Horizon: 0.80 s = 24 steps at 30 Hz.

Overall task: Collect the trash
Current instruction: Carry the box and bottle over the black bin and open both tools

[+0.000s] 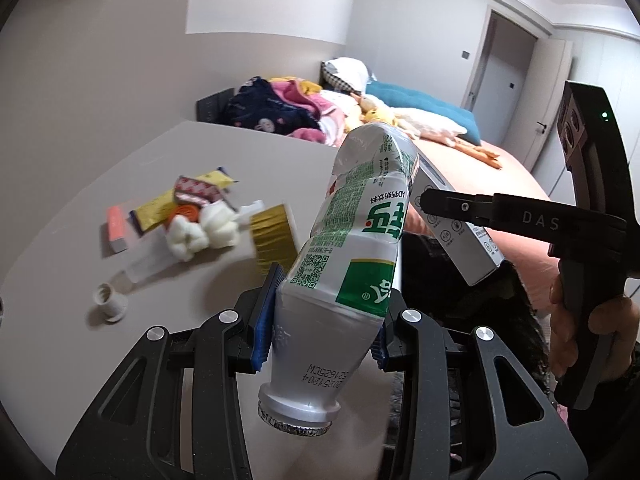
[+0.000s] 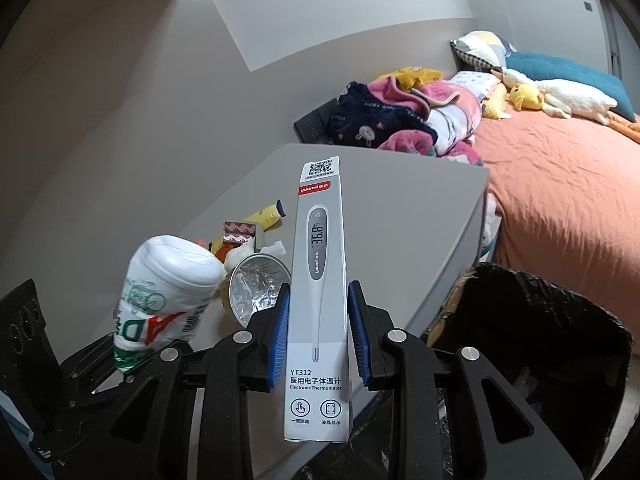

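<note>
My left gripper (image 1: 322,316) is shut on a crushed white and green drink bottle (image 1: 352,240), mouth toward the camera, held above the table's right edge. It also shows in the right wrist view (image 2: 164,292). My right gripper (image 2: 318,328) is shut on a tall grey thermometer box (image 2: 320,300), held upright above the table edge; the box also shows in the left wrist view (image 1: 460,236). A black-lined trash bin (image 2: 532,320) stands on the floor to the right, between table and bed.
On the grey table (image 1: 80,200) lie several pieces of trash (image 1: 192,216): wrappers, cotton balls, a gold foil cup (image 1: 274,240), a small white cap (image 1: 110,300), a pink eraser (image 1: 116,228). An orange bed (image 2: 560,184) with clothes and plush toys stands behind.
</note>
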Tool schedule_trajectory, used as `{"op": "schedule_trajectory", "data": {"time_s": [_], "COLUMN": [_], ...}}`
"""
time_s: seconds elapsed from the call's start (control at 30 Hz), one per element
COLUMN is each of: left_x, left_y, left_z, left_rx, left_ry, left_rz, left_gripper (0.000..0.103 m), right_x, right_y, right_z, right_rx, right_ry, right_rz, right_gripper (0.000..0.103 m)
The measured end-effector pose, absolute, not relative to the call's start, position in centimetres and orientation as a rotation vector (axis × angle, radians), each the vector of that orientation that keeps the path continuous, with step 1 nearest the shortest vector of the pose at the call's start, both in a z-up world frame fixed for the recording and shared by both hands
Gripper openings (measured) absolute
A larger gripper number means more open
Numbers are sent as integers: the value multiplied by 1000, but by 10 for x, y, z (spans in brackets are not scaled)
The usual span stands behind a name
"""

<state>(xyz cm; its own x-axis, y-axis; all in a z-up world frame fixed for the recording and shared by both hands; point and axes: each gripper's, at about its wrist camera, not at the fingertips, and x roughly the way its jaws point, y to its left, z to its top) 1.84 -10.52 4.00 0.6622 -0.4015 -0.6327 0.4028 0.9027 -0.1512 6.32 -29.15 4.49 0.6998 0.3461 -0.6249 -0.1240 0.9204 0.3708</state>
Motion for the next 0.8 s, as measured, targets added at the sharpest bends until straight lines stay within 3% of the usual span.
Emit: {"op": "schedule_trajectory", "data": {"time_s": [0.8], "left_x": [2], "left_y": [-188], "left_z": [42], "left_rx": [49], "left_ry": [724], "left_rz": [-633], "left_gripper": [38], "right_x": [4], "right_y": [-366], "right_z": [59], "right_rx": [340], "right_ry": [693], "right_rz": [148], "right_gripper": [30]}}
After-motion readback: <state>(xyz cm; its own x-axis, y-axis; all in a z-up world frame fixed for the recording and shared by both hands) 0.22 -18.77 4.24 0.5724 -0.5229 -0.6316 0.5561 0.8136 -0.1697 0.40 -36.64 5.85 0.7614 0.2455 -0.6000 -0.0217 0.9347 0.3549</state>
